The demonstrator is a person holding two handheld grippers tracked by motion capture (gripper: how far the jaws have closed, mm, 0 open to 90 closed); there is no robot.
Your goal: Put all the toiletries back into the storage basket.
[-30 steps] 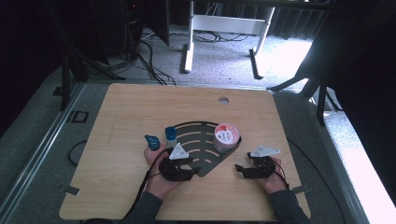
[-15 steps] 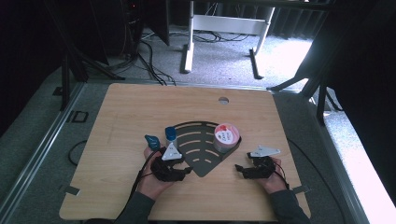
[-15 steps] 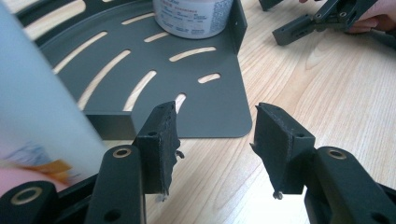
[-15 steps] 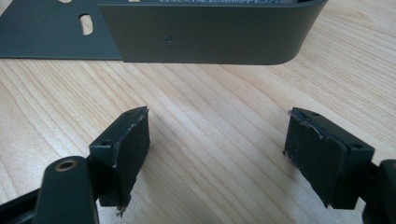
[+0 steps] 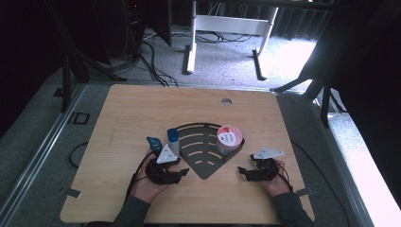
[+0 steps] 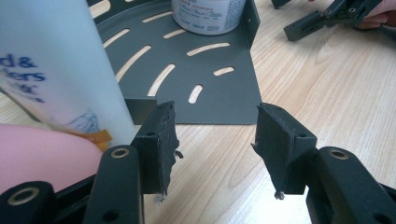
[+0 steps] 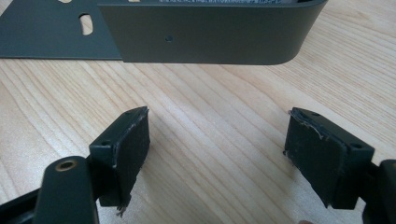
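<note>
Bottle (image 6: 56, 65), white, blue-capped, blue lettering

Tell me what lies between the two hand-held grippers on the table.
In the high view, the pointed corner of the dark slotted fan-shaped metal tray lies between the left hand-held gripper and right hand-held gripper.

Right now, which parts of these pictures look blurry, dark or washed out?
High view: floor beyond the table glares white, left edge nearly black. Left gripper view: the close white bottle is blurred. Right gripper view: evenly lit, the dark tray wall slightly soft.
</note>
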